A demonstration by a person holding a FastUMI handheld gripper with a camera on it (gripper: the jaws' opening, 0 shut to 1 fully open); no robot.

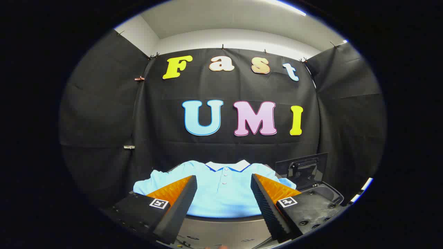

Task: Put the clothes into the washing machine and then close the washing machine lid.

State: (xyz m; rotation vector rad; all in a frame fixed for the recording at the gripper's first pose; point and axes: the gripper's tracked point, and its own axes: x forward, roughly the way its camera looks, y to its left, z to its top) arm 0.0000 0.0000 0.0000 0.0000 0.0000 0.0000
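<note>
My hand-held gripper (224,188) stood open, its fingers (180,204) faced with ribbed, matt pads. The polo shirt (221,193) looked soft, smooth cloth. The washing machine lid (304,169) looked glossy plastic.

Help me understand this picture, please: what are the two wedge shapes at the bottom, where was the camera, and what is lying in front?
The two wedges are the fingers of a hand-held gripper, a two-finger clamp that a person carries; there is no robot arm. The camera rides on that gripper and looks forward along the fingers, which is why the scene looks rounded. The fingers stand wide apart and hold nothing. Between and just beyond them a light blue polo shirt lies spread flat on a grey surface. To the right of the shirt, a washing machine stands with its dark lid raised. Behind it all hangs the booth's black cloth wall.
</note>
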